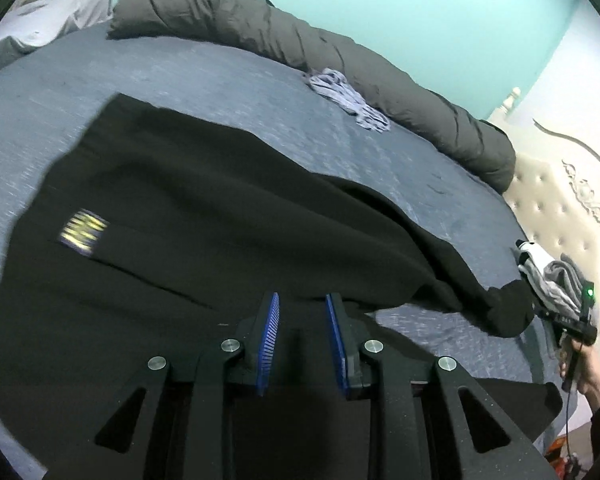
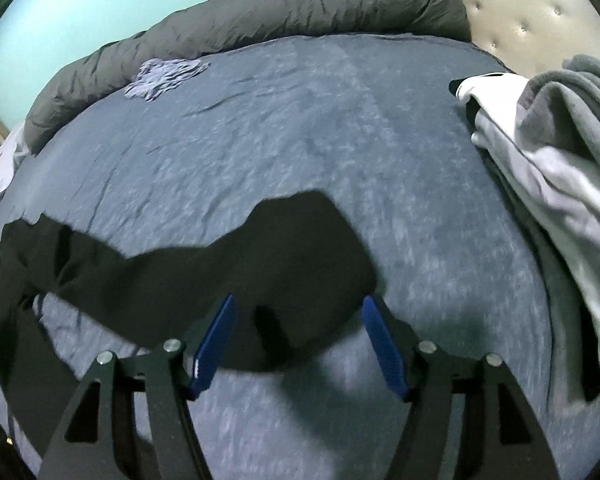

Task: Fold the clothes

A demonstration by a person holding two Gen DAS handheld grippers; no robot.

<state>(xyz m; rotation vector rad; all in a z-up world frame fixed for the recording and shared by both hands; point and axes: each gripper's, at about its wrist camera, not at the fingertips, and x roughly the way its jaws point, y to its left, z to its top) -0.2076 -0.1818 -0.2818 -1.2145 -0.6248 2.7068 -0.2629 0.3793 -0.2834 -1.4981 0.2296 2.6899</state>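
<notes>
I had both tongs, left [image 1: 302, 308] and right [image 2: 298, 312], apart and empty over the black garment [image 1: 188, 208], spread flat on the bed [image 1: 260, 108] for folding, sleeve at three o'clock.

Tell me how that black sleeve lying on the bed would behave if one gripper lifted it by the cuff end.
Probably floppy: the black sleeve lies in a wavy curve on the blue bedsheet, so it would likely hang limp. It joins the black garment, whose spread-out body may drag along. The matte cloth looks unlikely to slip from ribbed fingers.
</notes>
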